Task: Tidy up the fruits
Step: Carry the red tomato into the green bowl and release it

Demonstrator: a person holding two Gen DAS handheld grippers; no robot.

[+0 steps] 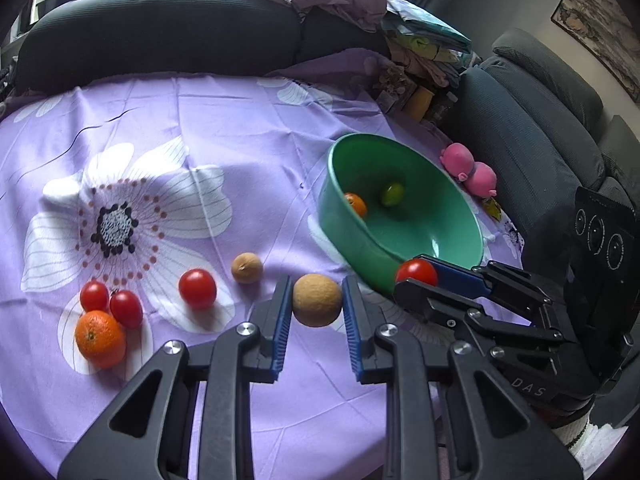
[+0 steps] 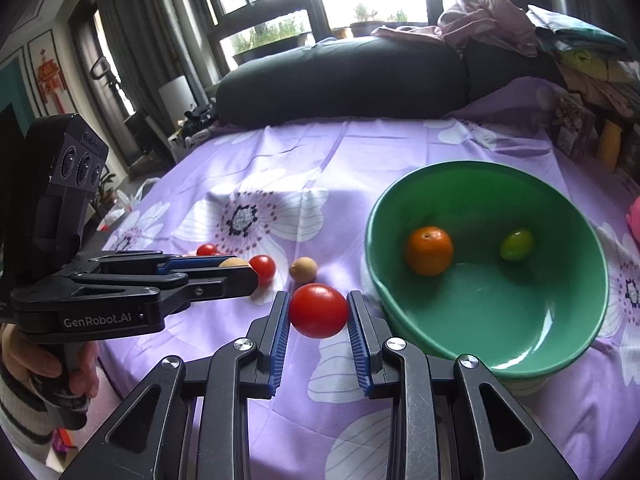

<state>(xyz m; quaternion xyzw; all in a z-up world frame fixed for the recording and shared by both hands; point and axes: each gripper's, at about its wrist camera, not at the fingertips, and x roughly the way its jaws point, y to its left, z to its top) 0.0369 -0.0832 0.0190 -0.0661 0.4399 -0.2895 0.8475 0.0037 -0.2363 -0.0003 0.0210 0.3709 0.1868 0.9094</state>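
Note:
My left gripper (image 1: pixel 316 300) is shut on a tan round fruit (image 1: pixel 317 300), held above the purple flowered cloth (image 1: pixel 224 128). My right gripper (image 2: pixel 318 312) is shut on a red tomato (image 2: pixel 318 311), just left of the green bowl (image 2: pixel 532 344). The bowl holds an orange (image 2: pixel 429 251) and a small green fruit (image 2: pixel 517 244). On the cloth lie another tan fruit (image 1: pixel 247 267), three tomatoes (image 1: pixel 197 289) (image 1: pixel 94 296) (image 1: pixel 126 308) and an orange (image 1: pixel 100 339). The right gripper with its tomato (image 1: pixel 417 273) also shows in the left wrist view, at the bowl's (image 1: pixel 400 160) near rim.
A dark cushion (image 1: pixel 160 36) lies along the far edge of the cloth. A pile of clothes (image 1: pixel 400 28) and a dark sofa (image 1: pixel 540 120) stand to the right. A pink toy (image 1: pixel 470 168) lies right of the bowl.

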